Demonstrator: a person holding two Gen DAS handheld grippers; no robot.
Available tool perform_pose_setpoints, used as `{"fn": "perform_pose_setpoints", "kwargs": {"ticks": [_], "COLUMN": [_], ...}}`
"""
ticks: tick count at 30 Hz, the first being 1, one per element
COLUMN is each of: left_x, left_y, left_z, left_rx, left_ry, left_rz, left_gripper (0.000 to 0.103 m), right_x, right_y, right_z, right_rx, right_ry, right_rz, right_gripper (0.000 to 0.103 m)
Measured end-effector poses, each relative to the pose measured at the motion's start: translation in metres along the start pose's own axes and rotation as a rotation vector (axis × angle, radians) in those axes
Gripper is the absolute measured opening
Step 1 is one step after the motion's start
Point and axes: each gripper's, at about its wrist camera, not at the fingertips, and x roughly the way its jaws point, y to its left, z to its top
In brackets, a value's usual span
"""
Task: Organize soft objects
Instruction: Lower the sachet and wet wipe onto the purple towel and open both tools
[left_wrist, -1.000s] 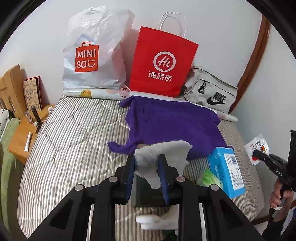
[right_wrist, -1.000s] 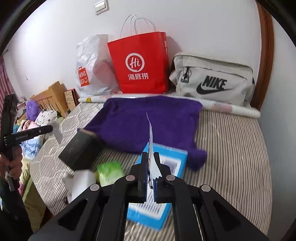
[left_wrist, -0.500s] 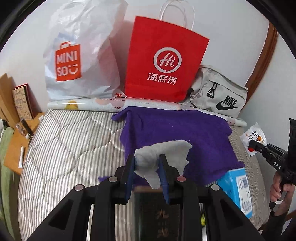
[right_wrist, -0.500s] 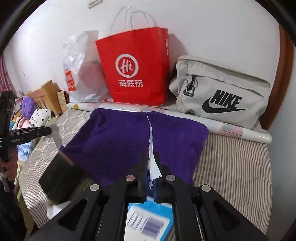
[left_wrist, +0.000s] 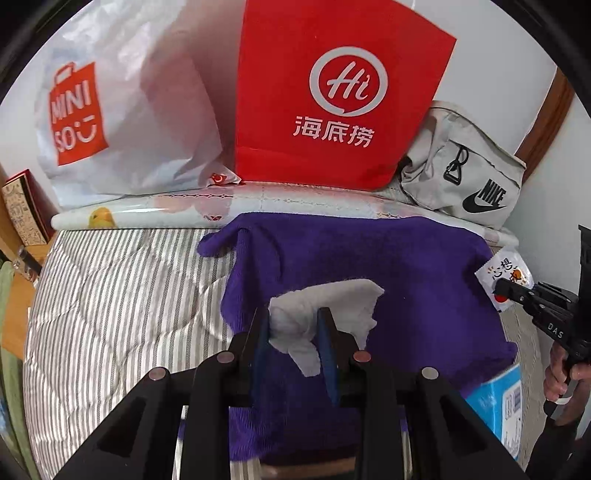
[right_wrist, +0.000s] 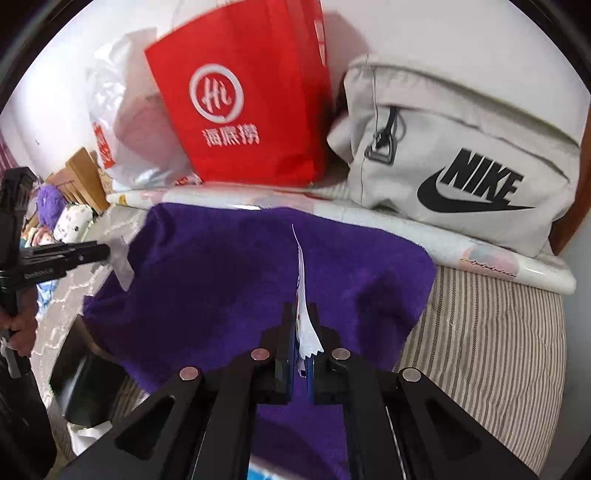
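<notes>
Left wrist view: left gripper (left_wrist: 293, 334) clamps crumpled white tissue (left_wrist: 325, 306) above purple towel (left_wrist: 369, 266) at 12 o'clock | right gripper (right_wrist: 301, 341) pinches thin sachet (right_wrist: 303, 291) over towel | tissue likely light, limp, tearable; grip the bunched middle

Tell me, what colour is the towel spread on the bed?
Deep purple towel, clearest in the right wrist view.

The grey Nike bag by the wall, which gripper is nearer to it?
Right. The right gripper is just left of the grey Nike bag; the left gripper is farther left over the purple towel.
</notes>
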Motion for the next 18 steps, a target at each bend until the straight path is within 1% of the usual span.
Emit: {"fn": "perform_pose_setpoints", "kwargs": {"ticks": [2, 5, 7, 10, 15, 18], "left_x": [0.008, 0.022, 0.031, 0.039, 0.053, 0.061], "left_y": [0.001, -0.001, -0.004, -0.003, -0.003, -0.002], "left_z": [0.005, 0.010, 0.014, 0.022, 0.028, 0.028], "left_rx": [0.000, 0.004, 0.012, 0.009, 0.012, 0.010], "left_ry": [0.011, 0.037, 0.059, 0.061, 0.091, 0.099], "left_rz": [0.003, -0.010, 0.005, -0.004, 0.000, 0.001], "left_gripper": [0.026, 0.026, 0.026, 0.026, 0.026, 0.026], "right_x": [0.010, 0.024, 0.032, 0.044, 0.059, 0.063], "right_y": [-0.001, -0.001, -0.001, -0.001, -0.006, -0.006], "right_z": [0.003, 0.006, 0.007, 0.010, 0.013, 0.014], "right_rx": [-0.002, -0.002, -0.008, -0.011, 0.002, -0.001], "right_ry": [0.023, 0.055, 0.074, 0.101, 0.130, 0.133], "right_rz": [0.003, 0.038, 0.040, 0.037, 0.051, 0.057], "right_gripper": [0.005, 0.005, 0.005, 0.005, 0.005, 0.007]}}
